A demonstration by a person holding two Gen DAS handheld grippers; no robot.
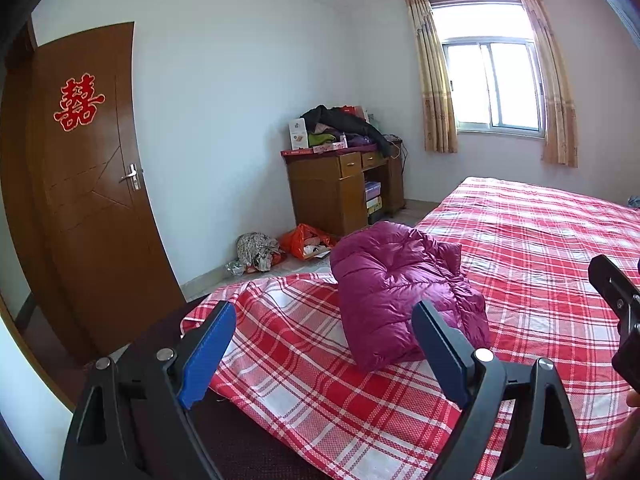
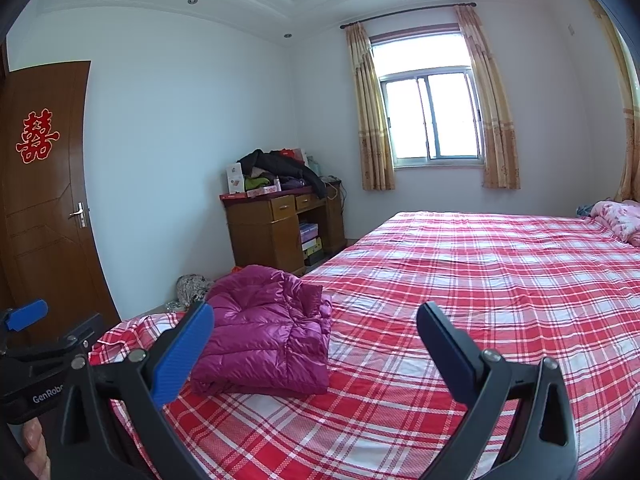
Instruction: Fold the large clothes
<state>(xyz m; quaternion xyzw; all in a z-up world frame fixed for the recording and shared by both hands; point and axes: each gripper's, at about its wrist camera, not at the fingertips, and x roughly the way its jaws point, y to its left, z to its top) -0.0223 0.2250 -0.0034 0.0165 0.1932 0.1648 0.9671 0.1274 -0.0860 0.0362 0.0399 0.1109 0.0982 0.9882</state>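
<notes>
A magenta puffer jacket [image 1: 404, 292] lies folded in a compact bundle on the red-and-white plaid bed [image 1: 540, 248], near the bed's left corner. It also shows in the right wrist view [image 2: 264, 332]. My left gripper [image 1: 324, 320] is open and empty, held above the bed just short of the jacket. My right gripper [image 2: 316, 328] is open and empty, to the right of the jacket and raised above the sheet [image 2: 480, 280]. Part of the left gripper [image 2: 28, 314] shows at the left edge of the right wrist view.
A wooden desk [image 1: 340, 188] piled with clothes and boxes stands against the far wall. Bags and bundles [image 1: 280, 246] lie on the floor beside it. A brown door [image 1: 88, 184] is at the left. A pink quilt [image 2: 616, 220] sits at the bed's far right.
</notes>
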